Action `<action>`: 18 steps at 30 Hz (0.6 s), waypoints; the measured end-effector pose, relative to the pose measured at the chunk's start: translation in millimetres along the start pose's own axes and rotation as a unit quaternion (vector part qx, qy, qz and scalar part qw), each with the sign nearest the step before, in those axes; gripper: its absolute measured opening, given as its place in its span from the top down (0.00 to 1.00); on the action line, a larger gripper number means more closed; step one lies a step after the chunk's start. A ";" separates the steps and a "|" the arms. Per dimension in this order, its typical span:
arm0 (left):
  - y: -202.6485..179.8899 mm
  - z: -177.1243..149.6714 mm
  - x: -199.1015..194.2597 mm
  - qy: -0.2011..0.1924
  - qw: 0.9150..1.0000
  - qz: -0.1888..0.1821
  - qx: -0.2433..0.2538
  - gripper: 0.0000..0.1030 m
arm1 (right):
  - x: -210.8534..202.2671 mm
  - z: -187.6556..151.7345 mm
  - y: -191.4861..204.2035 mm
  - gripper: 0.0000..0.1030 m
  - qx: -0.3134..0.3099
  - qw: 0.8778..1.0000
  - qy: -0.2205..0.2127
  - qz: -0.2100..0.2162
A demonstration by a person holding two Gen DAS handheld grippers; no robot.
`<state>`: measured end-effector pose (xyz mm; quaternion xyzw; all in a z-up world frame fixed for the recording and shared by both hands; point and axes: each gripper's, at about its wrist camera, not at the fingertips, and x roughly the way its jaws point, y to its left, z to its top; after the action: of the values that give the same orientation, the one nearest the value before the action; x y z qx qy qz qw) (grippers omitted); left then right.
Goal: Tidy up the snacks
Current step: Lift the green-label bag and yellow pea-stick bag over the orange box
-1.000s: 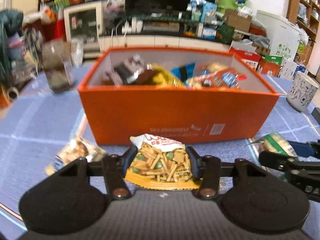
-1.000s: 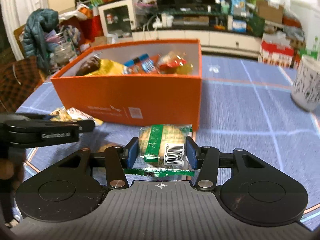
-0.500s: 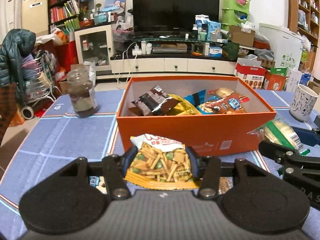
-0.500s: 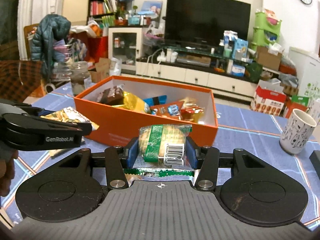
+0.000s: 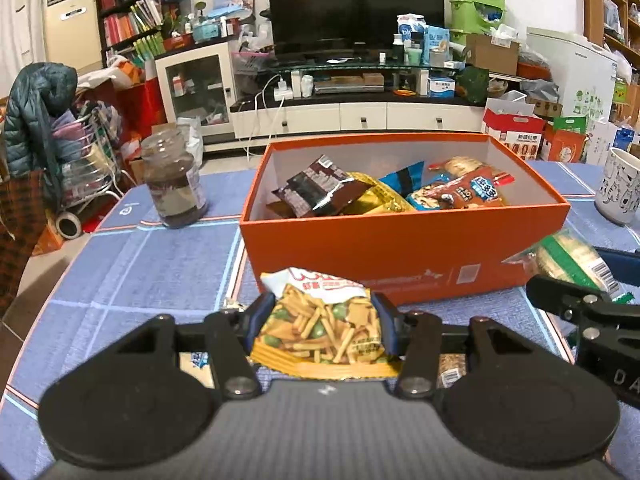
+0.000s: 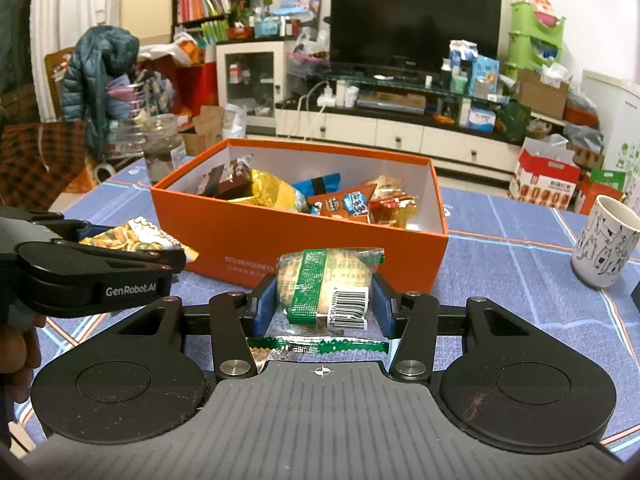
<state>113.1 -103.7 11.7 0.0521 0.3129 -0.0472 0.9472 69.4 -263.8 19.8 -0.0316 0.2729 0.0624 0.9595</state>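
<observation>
**2 snack packets held short of the orange box**

1. Left gripper (image 5: 323, 322): closed on a yellow snack-mix bag (image 5: 320, 332), which is clamped by its sides between the blue pads and carried clear of the table. The printed sticks and green peas are turned toward the camera; the white top edge of the bag stands above the fingertips.

2. Right gripper (image 6: 323, 304): closed on a clear cracker packet (image 6: 326, 286) with a green band and a barcode label. The packet is pinched at both sides and held upright, its crimped green lower seam hanging just behind the pads.

3. Orange box (image 5: 400, 248): placed directly ahead of both grippers, beyond the held packets, lid off. Several packets are already lodged inside, among them a dark brown packet (image 5: 316, 192), a gold one, a blue one and an orange-red one.

4. Table (image 5: 132, 264): covered by a blue cloth with a line grid, seen below and around both grippers.

5. Glass jar (image 5: 174, 184): set ahead and to the left of the left gripper, well apart from the box's left wall.

6. White mug (image 6: 604, 240) with a cat print: set ahead and to the right of the right gripper, apart from the box.

7. The 2 grippers are seen side by side, each entering the other's view at the edge.
</observation>
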 end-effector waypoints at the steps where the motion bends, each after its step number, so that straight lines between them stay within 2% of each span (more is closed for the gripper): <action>1: 0.0 -0.2 0.0 0.000 1.000 0.000 0.000 0.51 | 0.6 0.2 -0.1 0.65 0.000 1.000 0.000 0.000; 18: 0.5 0.7 1.6 0.005 1.000 0.002 0.002 0.51 | 3.4 0.7 2.2 0.65 0.001 1.000 0.002 0.003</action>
<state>114.8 -103.3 11.3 0.0552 0.3177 -0.0454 0.9455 72.3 -261.2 18.6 -0.0294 0.2751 0.0652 0.9587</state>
